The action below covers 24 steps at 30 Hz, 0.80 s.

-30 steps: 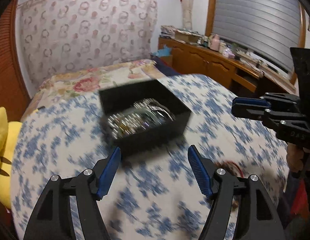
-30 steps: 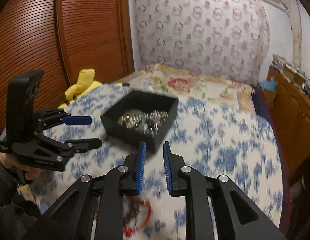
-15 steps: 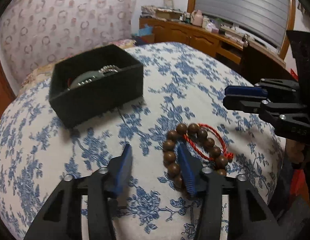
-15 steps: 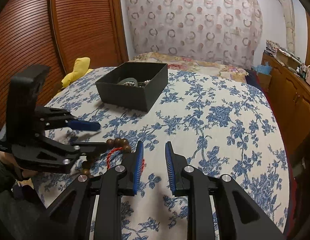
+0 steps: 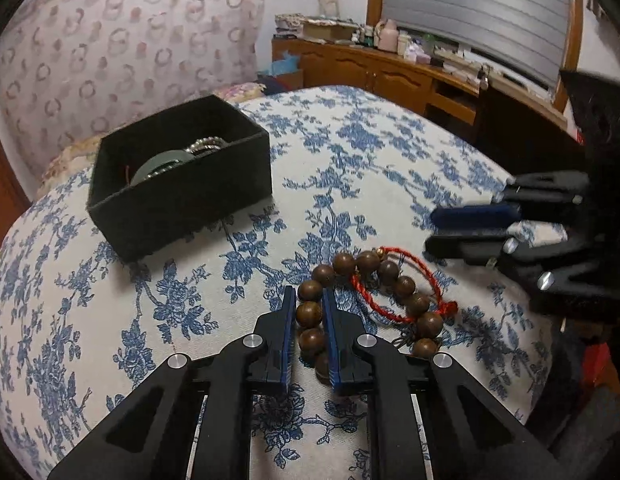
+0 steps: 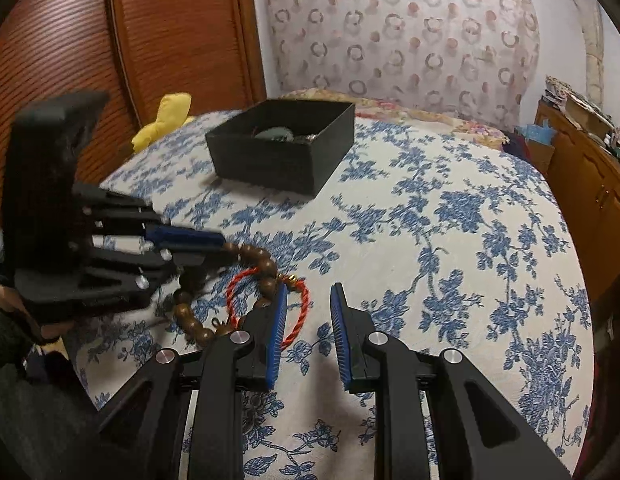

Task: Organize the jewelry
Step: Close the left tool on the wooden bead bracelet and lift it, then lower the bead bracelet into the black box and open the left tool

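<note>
A brown wooden bead bracelet lies on the blue-flowered cloth with a red cord bracelet looped through it. My left gripper is shut on the bead bracelet's left side. It shows from the side in the right wrist view, clamping the beads. My right gripper is open and empty, just right of the red cord. A black box with metal bangles and a green piece sits farther back; it also shows in the right wrist view.
The flowered cloth covers a rounded surface. A yellow soft toy lies at its far left edge. A wooden cabinet with clutter stands behind, and a wooden wardrobe on the left.
My left gripper has moved onto the bead bracelet and closed on it. My right gripper has opened slightly and come closer to the red cord.
</note>
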{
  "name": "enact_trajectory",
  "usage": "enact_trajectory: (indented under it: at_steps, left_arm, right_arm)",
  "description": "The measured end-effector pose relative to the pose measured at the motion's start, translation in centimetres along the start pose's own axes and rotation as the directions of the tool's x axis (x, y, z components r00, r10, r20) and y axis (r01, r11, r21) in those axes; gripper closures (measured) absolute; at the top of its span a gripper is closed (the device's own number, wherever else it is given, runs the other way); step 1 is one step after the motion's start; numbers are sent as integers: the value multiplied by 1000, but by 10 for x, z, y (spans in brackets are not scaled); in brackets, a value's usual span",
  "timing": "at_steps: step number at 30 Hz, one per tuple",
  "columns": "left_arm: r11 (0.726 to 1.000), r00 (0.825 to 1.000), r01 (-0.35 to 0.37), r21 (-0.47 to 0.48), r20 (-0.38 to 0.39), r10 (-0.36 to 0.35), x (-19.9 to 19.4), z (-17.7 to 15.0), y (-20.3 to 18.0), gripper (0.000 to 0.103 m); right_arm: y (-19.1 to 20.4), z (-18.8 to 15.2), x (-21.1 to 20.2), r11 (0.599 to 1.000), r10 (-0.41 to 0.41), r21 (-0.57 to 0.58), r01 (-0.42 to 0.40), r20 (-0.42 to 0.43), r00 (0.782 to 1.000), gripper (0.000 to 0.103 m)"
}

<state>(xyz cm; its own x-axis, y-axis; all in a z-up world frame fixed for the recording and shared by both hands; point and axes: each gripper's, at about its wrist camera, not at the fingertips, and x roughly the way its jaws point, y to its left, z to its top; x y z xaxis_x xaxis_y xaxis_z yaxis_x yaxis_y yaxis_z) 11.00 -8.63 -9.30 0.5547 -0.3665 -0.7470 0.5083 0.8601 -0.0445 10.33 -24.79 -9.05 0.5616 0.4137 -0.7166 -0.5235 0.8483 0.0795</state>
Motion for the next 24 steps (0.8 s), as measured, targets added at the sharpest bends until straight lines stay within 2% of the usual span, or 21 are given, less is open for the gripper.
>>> enact_trajectory:
  at_steps: [6,13,14,16,20,24]
  left_arm:
    - [1000,999,-7,-28,49,9,-14,4,5,91]
    - [999,995,4,-48,96,1,-29,10,7,91]
    - [999,995,6,-50,101,-1,-31,11,7,91]
    - [999,994,9,-54,109,-3,-34,13,8,91]
    - [998,991,9,-60,130,-1,-42,15,9,91]
    - [997,987,1,-77,160,11,-53,21,15,91]
  right_arm:
    - [7,-2,13,999,-17,-37,15,-56,998,78]
    - [11,-3,20,997,-46,-68,41,-79,996,79]
    - [13,-3,21,996,-53,-76,47,-80,995,81]
    - [16,-2,22,995,-44,-89,37,-82,996,97]
    - [22,0,24,990,-62,-134,50,-84,995,100]
    - [20,4,21,991,-48,-129,39,-65,997,101]
